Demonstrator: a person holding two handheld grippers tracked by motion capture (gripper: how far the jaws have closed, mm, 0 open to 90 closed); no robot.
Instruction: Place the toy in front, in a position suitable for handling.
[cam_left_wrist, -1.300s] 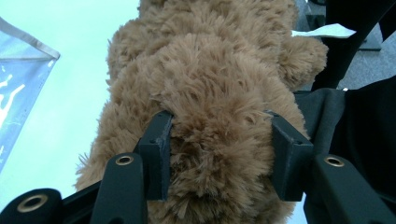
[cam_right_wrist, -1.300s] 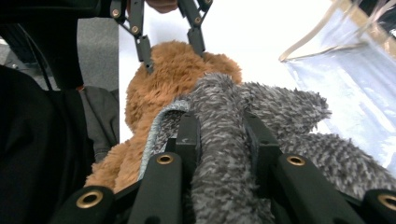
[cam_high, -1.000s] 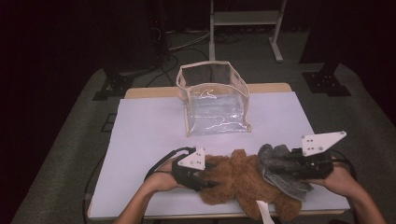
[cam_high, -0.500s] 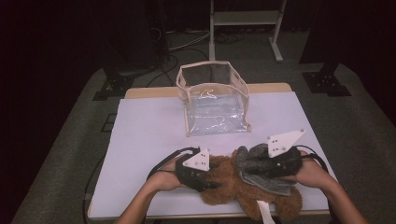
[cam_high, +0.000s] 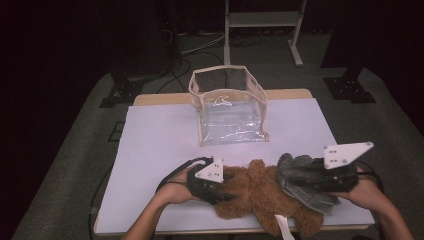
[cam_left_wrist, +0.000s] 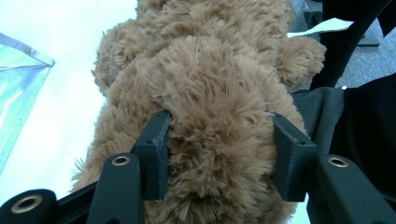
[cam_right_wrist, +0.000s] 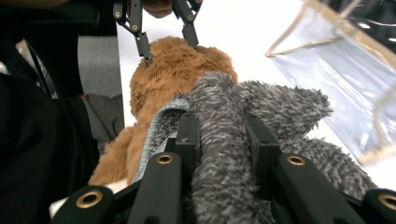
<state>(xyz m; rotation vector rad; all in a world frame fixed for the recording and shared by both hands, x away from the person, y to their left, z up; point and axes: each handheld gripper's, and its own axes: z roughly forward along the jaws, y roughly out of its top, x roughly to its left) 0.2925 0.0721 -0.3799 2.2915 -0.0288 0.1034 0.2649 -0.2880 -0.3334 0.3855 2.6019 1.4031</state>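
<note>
no readable text, labels, brands or numbers anywhere

White table (cam_high: 160, 140): clear bag (cam_high: 231, 107) upright, brown teddy bear (cam_high: 260, 195) near front edge.

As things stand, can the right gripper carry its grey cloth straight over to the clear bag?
Probably yes. The right gripper is shut on the grey cloth, and bare table lies between it and the clear bag, whose top stands open. The brown teddy sits beside that path.
</note>
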